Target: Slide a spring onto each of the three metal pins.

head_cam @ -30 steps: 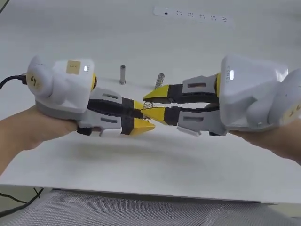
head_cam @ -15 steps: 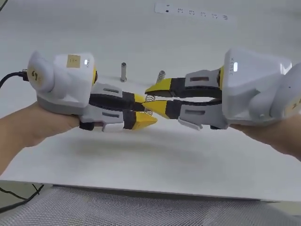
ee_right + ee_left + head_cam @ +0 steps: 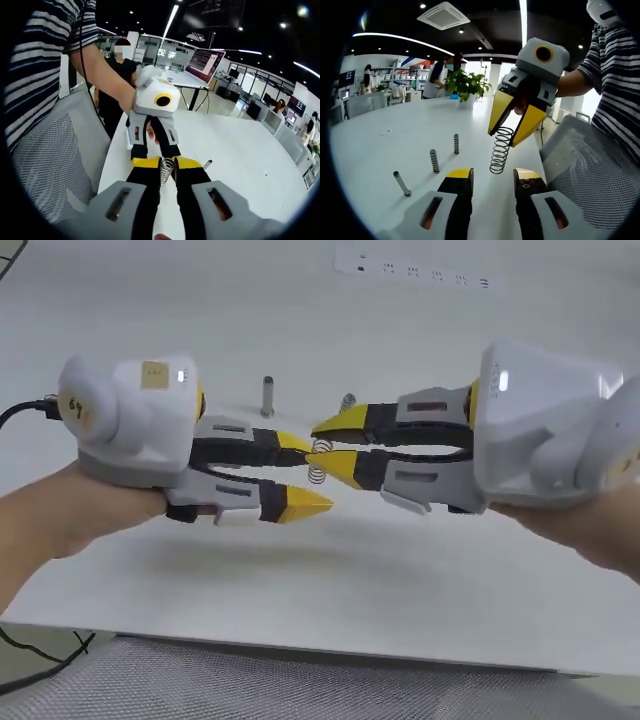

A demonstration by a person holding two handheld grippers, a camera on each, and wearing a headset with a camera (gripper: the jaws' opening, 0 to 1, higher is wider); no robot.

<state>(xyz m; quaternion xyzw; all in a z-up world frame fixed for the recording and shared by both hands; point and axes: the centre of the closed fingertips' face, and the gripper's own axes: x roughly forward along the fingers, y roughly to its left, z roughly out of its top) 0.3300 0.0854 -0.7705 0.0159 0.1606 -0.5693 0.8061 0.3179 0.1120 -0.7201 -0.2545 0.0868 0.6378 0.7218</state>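
Right gripper (image 3: 168, 163): yellow wedge tips on black jaws, white plastic body. It is clamped on one end of the spring (image 3: 167, 169). In the left gripper view the spring hangs from those tips as thin bright wire in open coils, slightly bowed. Its free end is in the air above the bench top (image 3: 380, 140) (matte white, smooth), just ahead of the other tool's tips and touching neither that I can see.

Left gripper (image 3: 492, 175): jaws spread apart, nothing between them. In the head view the two tools meet nose to nose over the near part of the bench.

Pins stand in a row in the left gripper view:
- The bare pin (image 3: 401, 183) is nearest, a plain grey metal cylinder with a smooth shaft.
- The second pin (image 3: 434, 160) is sleeved in a tight coil.
- The third pin (image 3: 455, 143) is farthest and also coil-wrapped.

All three stand well apart from the held spring.

A white power strip (image 3: 420, 270) lies flat at the far side of the bench. A grey mesh chair back (image 3: 65, 150) is beside the bench edge.
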